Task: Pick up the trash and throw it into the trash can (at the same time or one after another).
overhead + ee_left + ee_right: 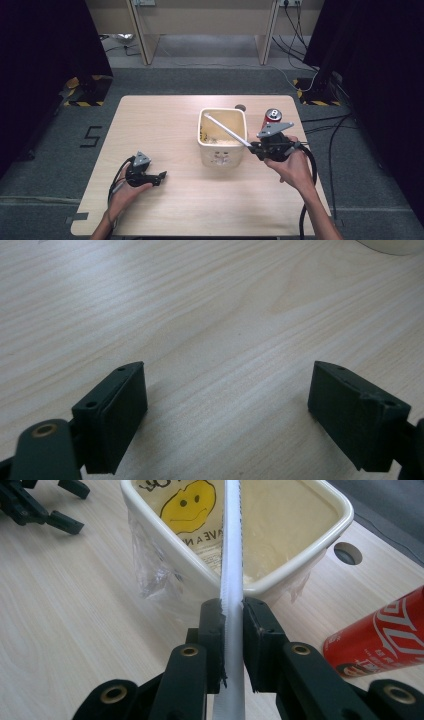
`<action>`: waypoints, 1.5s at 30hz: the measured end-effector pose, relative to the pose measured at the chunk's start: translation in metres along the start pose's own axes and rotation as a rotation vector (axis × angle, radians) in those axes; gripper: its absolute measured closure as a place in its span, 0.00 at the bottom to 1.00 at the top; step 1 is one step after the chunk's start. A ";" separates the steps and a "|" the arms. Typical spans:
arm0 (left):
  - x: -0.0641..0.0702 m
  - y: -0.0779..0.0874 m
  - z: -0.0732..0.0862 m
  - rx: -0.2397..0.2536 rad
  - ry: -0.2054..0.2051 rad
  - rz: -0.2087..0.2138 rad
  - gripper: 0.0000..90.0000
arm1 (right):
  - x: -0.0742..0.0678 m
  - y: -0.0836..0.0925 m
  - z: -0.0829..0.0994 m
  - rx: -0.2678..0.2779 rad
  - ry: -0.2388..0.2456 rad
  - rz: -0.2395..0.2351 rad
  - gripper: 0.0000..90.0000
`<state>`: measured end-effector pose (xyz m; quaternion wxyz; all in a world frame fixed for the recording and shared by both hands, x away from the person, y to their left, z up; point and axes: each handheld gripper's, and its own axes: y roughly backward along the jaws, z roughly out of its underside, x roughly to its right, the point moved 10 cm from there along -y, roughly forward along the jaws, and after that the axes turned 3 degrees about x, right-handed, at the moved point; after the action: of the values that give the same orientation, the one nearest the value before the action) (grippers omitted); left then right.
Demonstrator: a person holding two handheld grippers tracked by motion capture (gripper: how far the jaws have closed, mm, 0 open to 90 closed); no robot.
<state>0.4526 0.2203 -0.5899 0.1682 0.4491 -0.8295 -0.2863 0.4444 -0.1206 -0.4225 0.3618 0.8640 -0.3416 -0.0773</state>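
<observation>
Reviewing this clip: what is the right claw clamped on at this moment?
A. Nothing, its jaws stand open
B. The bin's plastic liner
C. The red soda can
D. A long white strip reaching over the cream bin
D: in the right gripper view the right claw has both pads pressed on the white strip, which runs out over the cream bin; the red can stands apart beside it.
</observation>
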 end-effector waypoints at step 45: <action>0.000 0.000 0.000 0.001 -0.001 0.000 0.17 | 0.085 0.030 0.014 0.182 -0.223 0.243 0.37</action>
<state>0.4526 0.2203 -0.5899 0.1677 0.4492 -0.8296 -0.2862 0.4870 -0.1985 -0.4027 0.2487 0.8317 -0.4868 -0.0971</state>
